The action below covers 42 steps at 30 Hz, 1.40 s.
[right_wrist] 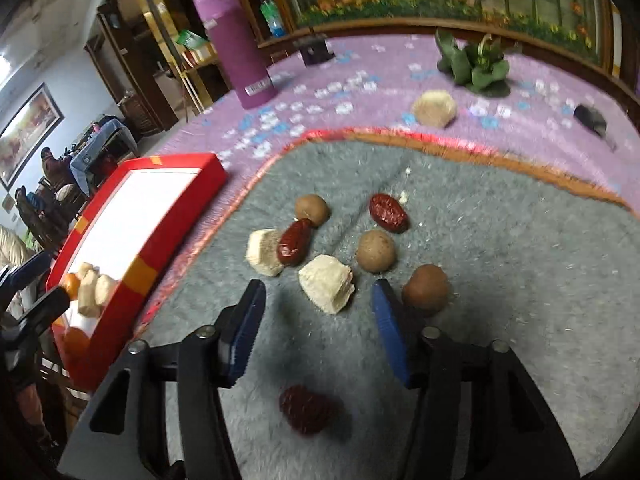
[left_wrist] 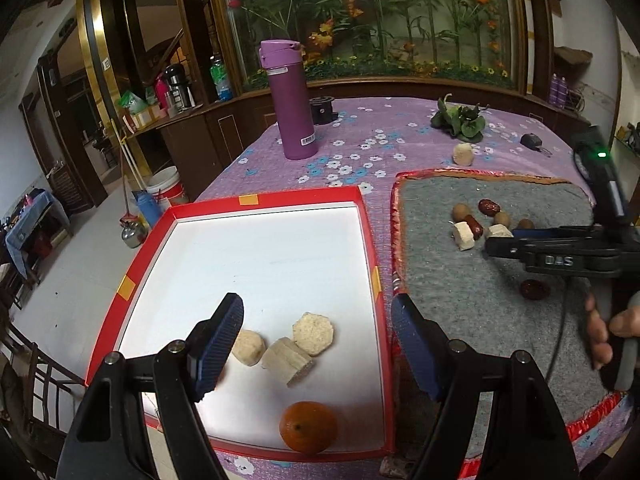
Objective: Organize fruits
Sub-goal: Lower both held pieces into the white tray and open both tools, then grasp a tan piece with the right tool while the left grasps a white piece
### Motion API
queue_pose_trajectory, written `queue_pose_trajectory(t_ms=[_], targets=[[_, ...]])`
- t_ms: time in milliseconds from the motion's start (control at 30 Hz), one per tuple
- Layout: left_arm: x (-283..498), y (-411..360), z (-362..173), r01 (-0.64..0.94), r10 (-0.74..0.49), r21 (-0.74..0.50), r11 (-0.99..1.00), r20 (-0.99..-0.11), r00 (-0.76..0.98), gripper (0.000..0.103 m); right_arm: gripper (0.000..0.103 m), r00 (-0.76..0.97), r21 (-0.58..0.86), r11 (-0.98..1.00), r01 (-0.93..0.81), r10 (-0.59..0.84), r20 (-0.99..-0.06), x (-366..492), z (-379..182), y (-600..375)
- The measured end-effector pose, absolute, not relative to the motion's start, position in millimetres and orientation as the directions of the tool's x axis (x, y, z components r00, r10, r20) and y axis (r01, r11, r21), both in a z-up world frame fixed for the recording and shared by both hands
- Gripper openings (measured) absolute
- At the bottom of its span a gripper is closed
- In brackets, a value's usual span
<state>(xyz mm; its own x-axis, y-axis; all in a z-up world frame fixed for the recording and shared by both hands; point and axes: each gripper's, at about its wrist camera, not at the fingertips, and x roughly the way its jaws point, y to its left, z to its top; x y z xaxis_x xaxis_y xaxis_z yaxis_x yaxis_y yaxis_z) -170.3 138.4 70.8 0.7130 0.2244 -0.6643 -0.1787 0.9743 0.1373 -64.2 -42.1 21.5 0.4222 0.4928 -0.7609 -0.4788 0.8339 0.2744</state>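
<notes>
A red-rimmed white tray (left_wrist: pixel 366 224) holds three pale fruit chunks (left_wrist: pixel 288 360) and an orange (left_wrist: pixel 308 427). My left gripper (left_wrist: pixel 318 340) hangs open over its near part, holding nothing. On the grey felt mat (right_wrist: pixel 500 280) lie red dates (right_wrist: pixel 388 212), brown round fruits (right_wrist: pixel 376 251) and pale chunks (right_wrist: pixel 327 283). My right gripper (right_wrist: pixel 318 304) stands open just short of the nearer pale chunk; another date (right_wrist: pixel 306 409) lies under it. From the left wrist view the right gripper (left_wrist: pixel 496 242) reaches into that pile, held by a hand (left_wrist: pixel 600 332).
A purple flask (left_wrist: pixel 291 100) stands at the back of the flowered purple cloth. A lone pale chunk (left_wrist: pixel 463 155) and green leaves (left_wrist: pixel 460 120) lie beyond the mat, with a small dark object (left_wrist: pixel 532 142) at the far right. The table edge drops left of the tray.
</notes>
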Motion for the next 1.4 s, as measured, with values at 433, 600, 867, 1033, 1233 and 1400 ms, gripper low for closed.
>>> queue_pose_trajectory(t_ms=[433,600,867,1033,1233,1400], targets=[[-131.0,97.6,77.0,-0.039,0.079,0.073,0.997,-0.706,0.704,0.076,0.031,0.421,0.443,0.787,-0.429,0.608,-0.673,-62.9,30.2,-97.4],[-99.9,68.0,64.0,0.033,0.024,0.062,0.998,-0.742,0.670,0.076,0.030,0.545,0.460,0.823,-0.334,0.567,-0.617,-64.8,36.2,-157.3],[-58.8,48.5,23.0,0.055,0.013,0.053,0.997,-0.830,0.558,0.059,0.030,0.519,0.514,0.838,-0.184,0.527,-0.673,-47.5,19.9,-180.7],[-42.8,47.7,20.4,0.044,0.006,0.035,0.998,-0.838,0.546,0.059,0.030,0.504,0.464,0.867,-0.181,0.487,-0.713,-48.0,16.4,-174.1],[-35.6,42.6,17.2,0.069,-0.022,0.019,0.997,-0.831,0.555,0.036,0.030,0.506,0.449,0.874,-0.185,0.477,-0.719,-47.3,15.7,-173.4],[-40.0,41.6,18.4,0.093,-0.060,-0.008,0.996,-0.818,0.572,0.022,0.030,0.515,0.422,0.885,-0.195,0.458,-0.724,-48.0,16.6,-169.6]])
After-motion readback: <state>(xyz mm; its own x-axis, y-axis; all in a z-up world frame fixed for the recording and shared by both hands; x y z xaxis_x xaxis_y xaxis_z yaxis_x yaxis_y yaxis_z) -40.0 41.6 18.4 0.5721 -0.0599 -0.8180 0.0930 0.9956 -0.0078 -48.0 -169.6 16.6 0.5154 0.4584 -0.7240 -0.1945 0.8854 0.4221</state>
